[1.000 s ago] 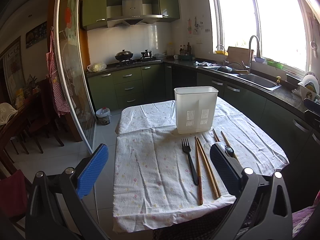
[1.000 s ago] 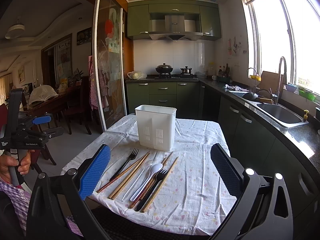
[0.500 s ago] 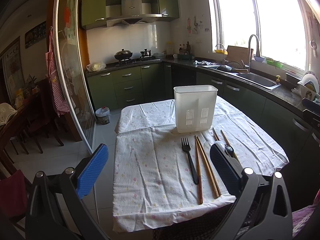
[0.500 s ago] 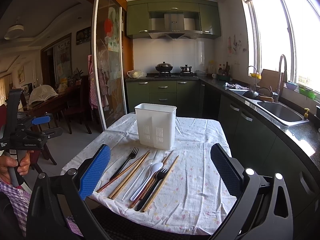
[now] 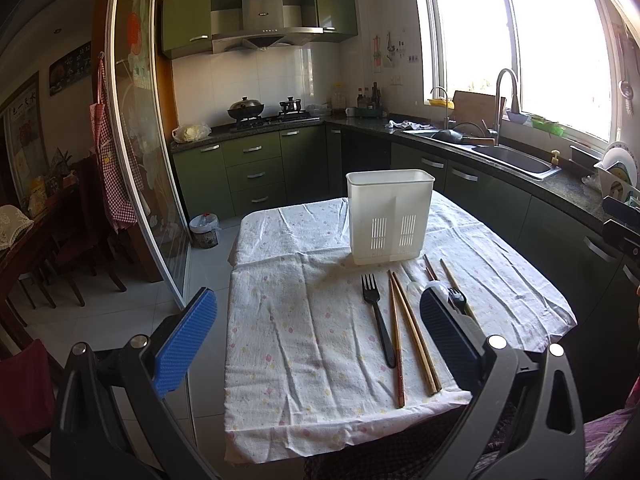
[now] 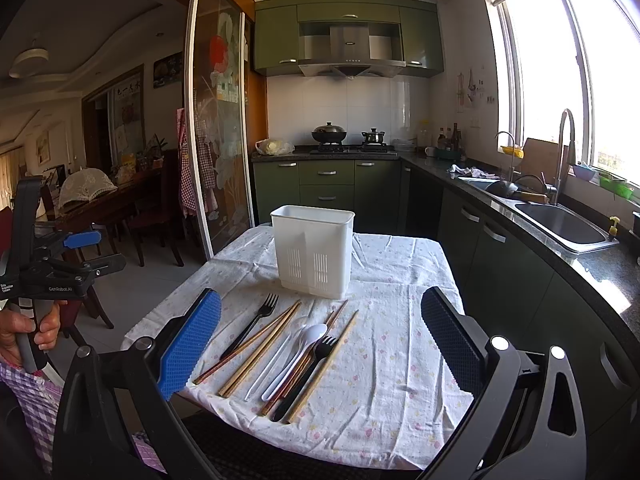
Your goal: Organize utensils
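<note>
A white plastic utensil holder (image 5: 390, 216) (image 6: 313, 251) stands upright on the cloth-covered table (image 5: 296, 320) (image 6: 400, 320). In front of it lie a black fork (image 5: 376, 314) (image 6: 250, 326), wooden chopsticks (image 5: 412, 332) (image 6: 260, 344), white spoons (image 6: 298, 354) and a second black fork (image 6: 308, 372). My left gripper (image 5: 318, 344) is open and empty, above the table's near left edge. My right gripper (image 6: 320, 344) is open and empty, above the utensils. The left gripper also shows in the right wrist view (image 6: 80, 256), held in a hand.
Green kitchen cabinets (image 5: 256, 172) and a stove with pots (image 6: 348, 140) stand behind the table. A counter with a sink (image 6: 568, 226) runs along the right. A glass sliding door (image 5: 136, 160) and a dining room with chairs (image 6: 156, 220) are on the left.
</note>
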